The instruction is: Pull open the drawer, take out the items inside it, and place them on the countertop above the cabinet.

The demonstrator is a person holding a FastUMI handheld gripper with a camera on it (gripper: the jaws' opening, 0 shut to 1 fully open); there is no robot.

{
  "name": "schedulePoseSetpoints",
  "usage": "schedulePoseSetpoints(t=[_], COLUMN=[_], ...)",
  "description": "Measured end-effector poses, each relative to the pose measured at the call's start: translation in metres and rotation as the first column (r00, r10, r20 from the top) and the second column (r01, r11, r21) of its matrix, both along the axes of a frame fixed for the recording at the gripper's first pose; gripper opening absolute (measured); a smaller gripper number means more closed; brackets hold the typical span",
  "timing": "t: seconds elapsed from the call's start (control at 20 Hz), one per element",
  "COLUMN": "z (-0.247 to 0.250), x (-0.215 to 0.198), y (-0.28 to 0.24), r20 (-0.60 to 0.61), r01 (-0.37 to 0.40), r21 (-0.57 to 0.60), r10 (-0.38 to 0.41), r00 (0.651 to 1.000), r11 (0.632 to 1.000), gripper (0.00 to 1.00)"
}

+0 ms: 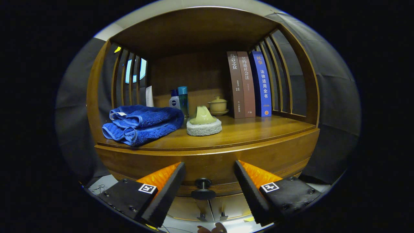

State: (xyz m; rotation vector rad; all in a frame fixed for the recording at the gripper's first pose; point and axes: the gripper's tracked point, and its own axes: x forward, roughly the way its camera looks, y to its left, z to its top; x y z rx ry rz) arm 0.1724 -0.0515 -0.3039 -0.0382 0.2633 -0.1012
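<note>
A wooden cabinet has a closed drawer front [213,161] with a dark round knob [203,189] at its lower middle. My gripper [209,170] is open, its two fingers spread to either side of the knob without touching it. The knob sits between the fingers and slightly below their tips. Above the drawer lies the wooden countertop [258,129], under a shelf roof. The drawer's inside is hidden.
On the countertop lie a folded blue towel [142,123], a sponge brush with a yellowish handle [203,124], two bottles [179,100], a small lidded cup [218,105] and three upright books [249,84]. Slatted wooden sides flank the shelf. Bare countertop lies in front of the books.
</note>
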Motion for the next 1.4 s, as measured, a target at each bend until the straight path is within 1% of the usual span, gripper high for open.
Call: schedulePoseSetpoints(t=[0.2, 0.45, 0.65, 0.9, 1.15, 1.4], z=[0.011, 0.036, 0.089, 0.178, 0.23, 0.277], x=[-0.001, -0.017, -0.039, -0.075, -0.101, -0.131], y=[0.0, 0.003, 0.014, 0.03, 0.039, 0.047], r20=[0.016, 0.031, 0.082, 0.166, 0.14, 0.174], r01=[0.0, -0.003, -0.036, -0.074, -0.097, -0.102], r21=[0.004, -0.011, -0.019, -0.023, -0.025, -0.023], r10=[0.0, 0.004, 0.038, 0.077, 0.1, 0.105], r00=[1.0, 1.0, 0.996, 0.983, 0.985, 0.979], r11=[1.0, 1.0, 0.999, 0.997, 0.995, 0.995], gripper=[1.0, 1.0, 1.0, 1.0, 1.0, 1.0])
